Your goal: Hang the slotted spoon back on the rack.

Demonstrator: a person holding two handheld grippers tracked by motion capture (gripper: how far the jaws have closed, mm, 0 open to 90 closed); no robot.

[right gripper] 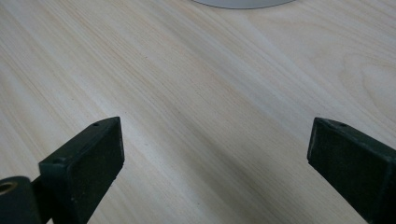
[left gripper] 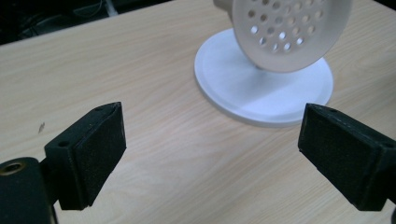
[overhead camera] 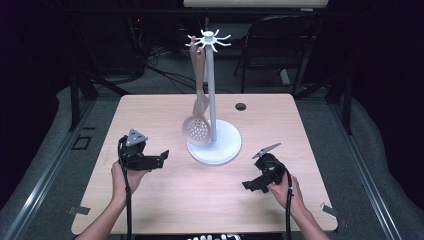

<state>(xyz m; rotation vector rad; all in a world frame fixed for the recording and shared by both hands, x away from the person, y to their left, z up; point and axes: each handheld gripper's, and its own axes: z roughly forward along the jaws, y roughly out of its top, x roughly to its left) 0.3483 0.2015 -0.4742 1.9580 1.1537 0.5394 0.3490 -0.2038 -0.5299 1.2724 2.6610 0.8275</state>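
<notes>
I hold the left tool open and empty; the skimmer hangs ahead of it, handle vertical on the rack; right tool open, farther off.

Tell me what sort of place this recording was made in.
Probably a lab or recording studio, not a kitchen. A lone wooden table stands on grey floor against a dark surround, with cables trailing behind and a folding chair pushed back. The only kitchenware is a white utensil stand holding a slotted spoon.
</notes>
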